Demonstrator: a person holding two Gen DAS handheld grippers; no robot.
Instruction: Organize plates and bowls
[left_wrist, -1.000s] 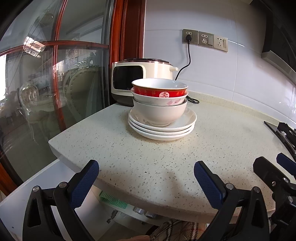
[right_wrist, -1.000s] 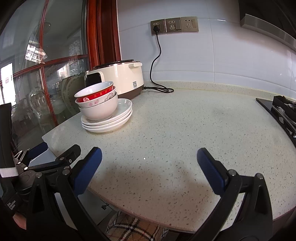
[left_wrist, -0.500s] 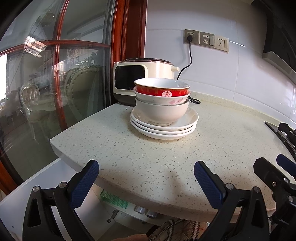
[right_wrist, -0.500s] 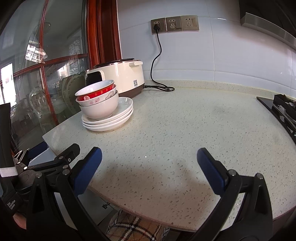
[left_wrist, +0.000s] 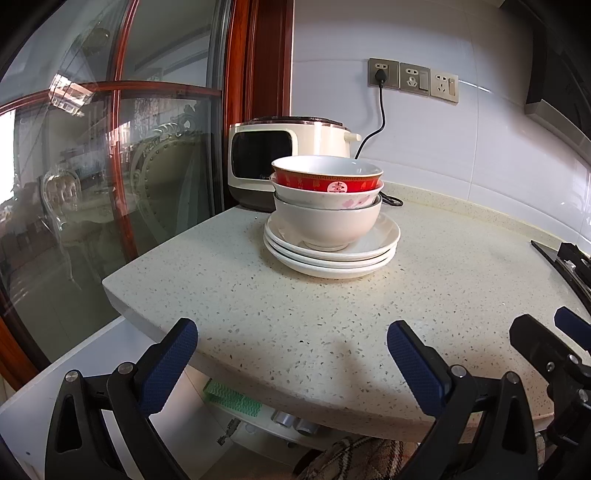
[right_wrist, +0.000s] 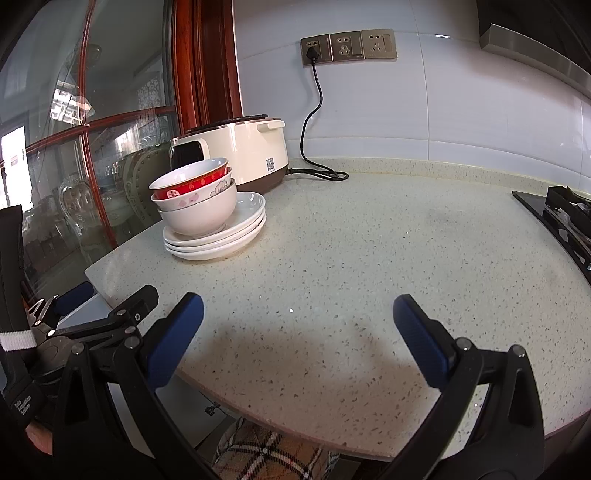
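Three white plates (left_wrist: 332, 254) (right_wrist: 218, 240) lie stacked on the speckled counter (left_wrist: 443, 280) (right_wrist: 369, 258). Three nested bowls stand on them: a plain white one (left_wrist: 327, 225) (right_wrist: 201, 218) at the bottom, a flowered one (left_wrist: 325, 194) (right_wrist: 192, 197) in the middle, a red-banded one (left_wrist: 327, 173) (right_wrist: 190, 177) on top. My left gripper (left_wrist: 291, 354) is open at the counter's near edge, well short of the stack. My right gripper (right_wrist: 297, 328) is open over the front of the counter, to the right of the stack, holding nothing. The left gripper's body (right_wrist: 92, 325) shows at lower left in the right wrist view.
A cream rice cooker (left_wrist: 288, 162) (right_wrist: 236, 151) stands behind the stack, its black cord (right_wrist: 314, 122) plugged into a wall socket (left_wrist: 382, 74). A glass door with a red wooden frame (left_wrist: 122, 155) borders the counter's left. A black stove (right_wrist: 565, 218) sits at the right edge.
Both views have shifted slightly: the stack sits a little higher and farther right in the left wrist view. The dishes have not moved, and both grippers stay open.
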